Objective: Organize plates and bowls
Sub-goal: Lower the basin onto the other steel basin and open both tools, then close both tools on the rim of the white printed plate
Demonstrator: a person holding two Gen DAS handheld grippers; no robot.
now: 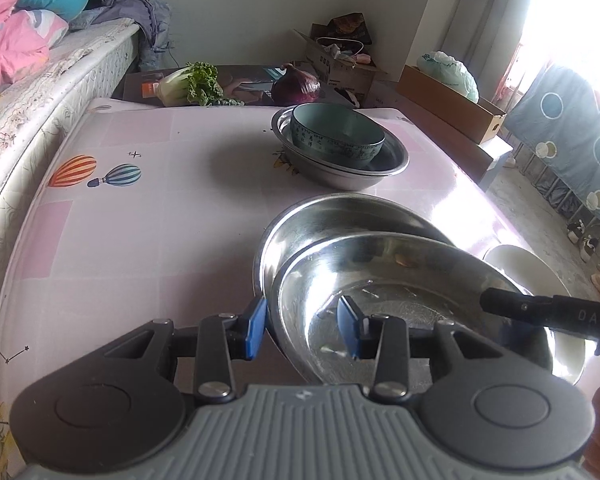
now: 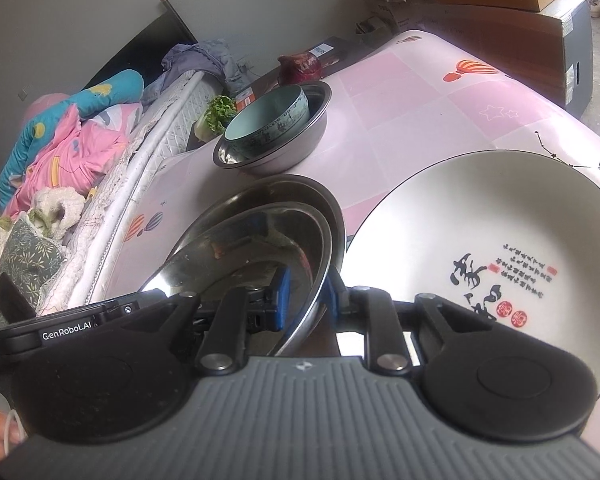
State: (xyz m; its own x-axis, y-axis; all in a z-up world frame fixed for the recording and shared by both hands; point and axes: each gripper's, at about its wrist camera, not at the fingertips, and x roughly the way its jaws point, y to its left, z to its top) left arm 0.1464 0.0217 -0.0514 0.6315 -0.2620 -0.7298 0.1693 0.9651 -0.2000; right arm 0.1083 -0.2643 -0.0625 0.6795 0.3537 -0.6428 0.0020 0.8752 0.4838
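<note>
A steel plate [image 1: 380,280] is held tilted above a second steel plate [image 1: 340,216] on the pink table. My left gripper [image 1: 302,330] straddles its near-left rim with a gap between the blue pads. My right gripper [image 2: 306,294] is shut on the opposite rim of the same steel plate [image 2: 252,248]. A white printed plate [image 2: 500,248] lies just to the right; it also shows in the left wrist view [image 1: 516,260]. A teal bowl [image 1: 336,132] sits inside a steel bowl [image 1: 380,168] farther back; they also show in the right wrist view, the teal bowl [image 2: 268,120] and the steel bowl [image 2: 300,140].
The pink table [image 1: 160,220] has a bed [image 1: 40,92] along its left side. A cabbage [image 1: 192,86] and a red onion [image 1: 296,86] lie beyond the far edge. Cardboard boxes [image 1: 448,104] stand at the back right.
</note>
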